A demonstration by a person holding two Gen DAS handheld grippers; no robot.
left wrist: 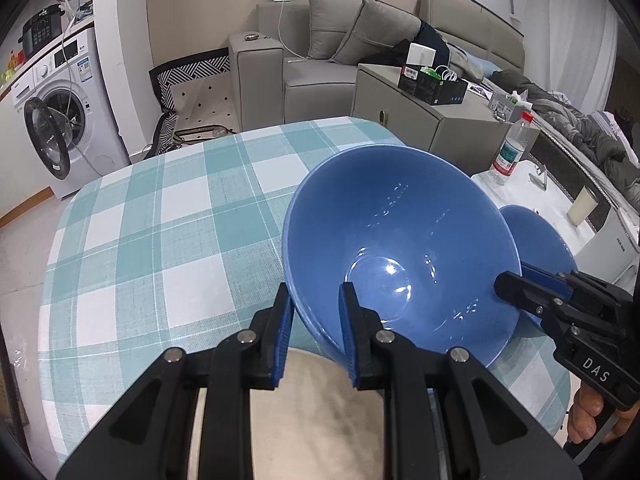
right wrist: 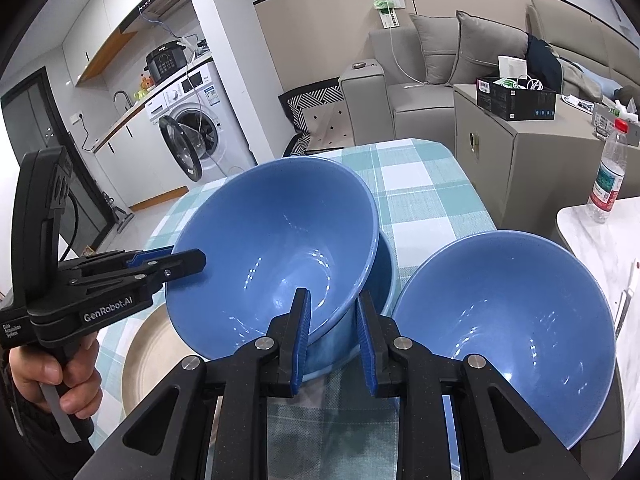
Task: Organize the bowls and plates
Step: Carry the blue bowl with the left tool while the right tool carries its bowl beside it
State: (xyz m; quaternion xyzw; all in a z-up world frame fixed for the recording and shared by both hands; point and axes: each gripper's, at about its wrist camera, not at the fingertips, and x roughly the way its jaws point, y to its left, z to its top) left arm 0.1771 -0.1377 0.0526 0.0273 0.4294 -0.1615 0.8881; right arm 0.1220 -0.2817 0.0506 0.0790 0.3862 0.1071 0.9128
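A large blue bowl (left wrist: 400,248) (right wrist: 276,248) is tilted, nested in a second blue bowl (right wrist: 380,280) beneath it on the checked table. My left gripper (left wrist: 316,320) is shut on the tilted bowl's near rim; it also shows at the left of the right wrist view (right wrist: 188,262). My right gripper (right wrist: 332,320) straddles the rims of the two nested bowls with its jaws apart; in the left wrist view (left wrist: 516,284) its fingers are at the bowl's right rim. A third blue bowl (right wrist: 504,320) (left wrist: 540,240) stands to the right.
A beige plate (left wrist: 320,408) (right wrist: 148,364) lies on the table below the left gripper. The teal checked tablecloth (left wrist: 160,240) covers the table. A white side table (right wrist: 600,248) with a water bottle (right wrist: 608,176) stands right. A grey cabinet, a sofa and a washing machine stand beyond.
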